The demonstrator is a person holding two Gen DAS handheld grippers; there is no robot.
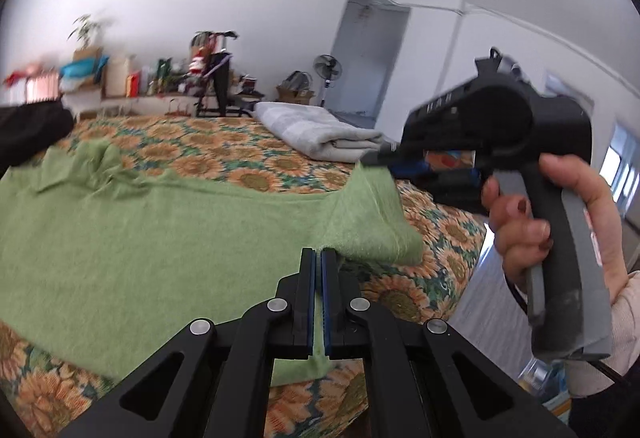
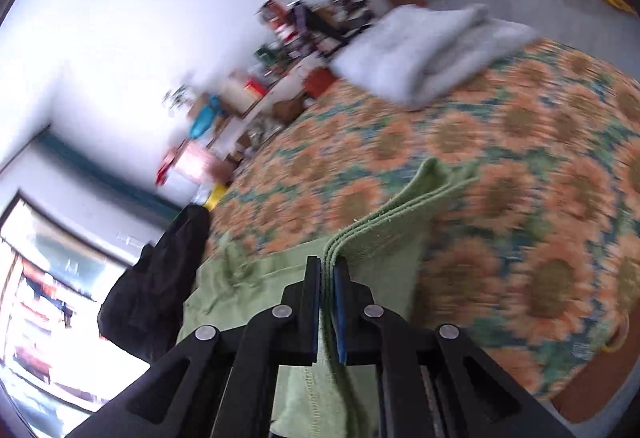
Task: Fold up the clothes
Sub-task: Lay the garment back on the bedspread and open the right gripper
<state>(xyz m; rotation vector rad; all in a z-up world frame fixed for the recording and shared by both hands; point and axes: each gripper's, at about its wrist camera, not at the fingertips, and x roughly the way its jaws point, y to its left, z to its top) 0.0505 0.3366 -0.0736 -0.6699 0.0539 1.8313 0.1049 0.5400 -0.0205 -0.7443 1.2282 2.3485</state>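
Note:
A green knitted garment [image 1: 160,238] lies spread on a bed with a sunflower cover [image 1: 248,154]. My left gripper [image 1: 319,258] is shut on the garment's near edge, a thin strip of green showing between its pads. In the left wrist view my right gripper [image 1: 380,156] is held by a hand [image 1: 568,222] at the right and pinches the garment's far right corner, lifting it. The right wrist view shows the same right gripper [image 2: 328,266] shut on several stacked layers of the green garment [image 2: 384,238], which trails across the bed.
A folded grey-white blanket [image 1: 320,134] sits at the far side of the bed. A black garment [image 1: 28,134] lies at the bed's left edge. Cluttered shelves, a fan [image 1: 328,72] and a doorway line the far wall. The bed's right edge drops to the floor.

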